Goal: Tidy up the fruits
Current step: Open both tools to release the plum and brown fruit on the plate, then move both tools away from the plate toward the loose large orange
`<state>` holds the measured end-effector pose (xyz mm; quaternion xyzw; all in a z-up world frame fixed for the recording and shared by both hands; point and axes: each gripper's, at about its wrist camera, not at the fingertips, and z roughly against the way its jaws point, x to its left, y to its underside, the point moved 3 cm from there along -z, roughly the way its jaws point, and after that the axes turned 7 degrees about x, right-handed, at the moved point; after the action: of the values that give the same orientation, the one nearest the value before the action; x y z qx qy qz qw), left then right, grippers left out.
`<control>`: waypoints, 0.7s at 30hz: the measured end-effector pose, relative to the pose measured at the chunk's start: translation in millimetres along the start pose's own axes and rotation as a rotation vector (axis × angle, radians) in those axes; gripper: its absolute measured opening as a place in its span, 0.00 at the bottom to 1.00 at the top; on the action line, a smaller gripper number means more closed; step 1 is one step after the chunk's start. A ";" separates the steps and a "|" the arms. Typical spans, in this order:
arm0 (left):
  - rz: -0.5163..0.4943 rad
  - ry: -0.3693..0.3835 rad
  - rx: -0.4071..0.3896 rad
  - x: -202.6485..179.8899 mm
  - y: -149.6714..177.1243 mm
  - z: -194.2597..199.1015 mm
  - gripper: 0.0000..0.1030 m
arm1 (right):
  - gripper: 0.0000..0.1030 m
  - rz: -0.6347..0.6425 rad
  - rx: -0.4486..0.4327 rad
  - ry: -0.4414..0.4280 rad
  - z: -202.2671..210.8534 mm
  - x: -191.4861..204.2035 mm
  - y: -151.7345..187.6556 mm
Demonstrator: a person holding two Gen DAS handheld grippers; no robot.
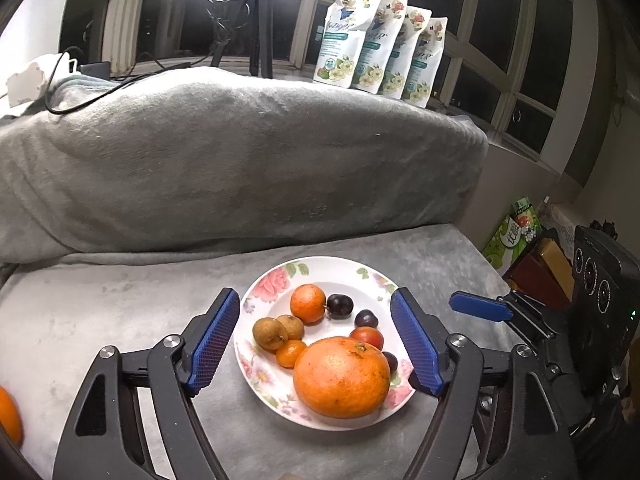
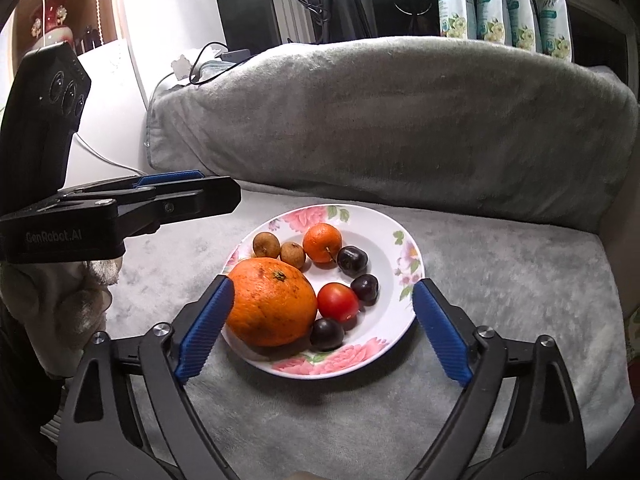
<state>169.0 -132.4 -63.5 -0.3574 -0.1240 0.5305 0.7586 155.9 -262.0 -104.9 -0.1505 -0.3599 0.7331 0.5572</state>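
Note:
A floral white plate (image 1: 348, 270) (image 2: 384, 220) sits on a grey blanket and holds a large orange (image 1: 342, 376) (image 2: 272, 302), a small orange (image 1: 307, 303) (image 2: 322, 242), two brown longans (image 1: 270, 333), a red tomato (image 2: 338, 301) and dark cherries (image 2: 352, 261). My left gripper (image 1: 316, 291) hovers over the plate with its jaws wide apart, open and holding nothing. My right gripper (image 2: 323, 281) is also open, straddling the plate's near side, and the large orange lies close beside its left finger. Another orange (image 1: 8, 416) shows at the far left edge.
A tall grey cushion (image 1: 240, 160) rises behind the plate. On the windowsill stand several white refill pouches (image 1: 380, 40) and a tripod (image 1: 260, 20). Coloured boxes (image 1: 520, 240) sit to the right of the seat. A hand (image 2: 92, 280) shows under the left gripper.

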 end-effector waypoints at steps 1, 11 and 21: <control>0.002 -0.002 0.002 0.4 0.1 0.3 0.76 | 0.98 0.003 0.000 0.001 0.1 1.0 -0.2; 0.013 -0.008 -0.023 5.9 2.7 15.4 0.77 | 1.00 0.046 -0.026 0.041 8.1 13.1 -3.9; 0.045 -0.019 -0.074 24.0 7.8 43.2 0.78 | 1.00 0.044 -0.023 0.011 11.1 29.6 -10.9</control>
<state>148.7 -91.8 -42.5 -0.3830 -0.1428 0.5459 0.7314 146.8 -237.3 -84.3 -0.1691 -0.3619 0.7399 0.5413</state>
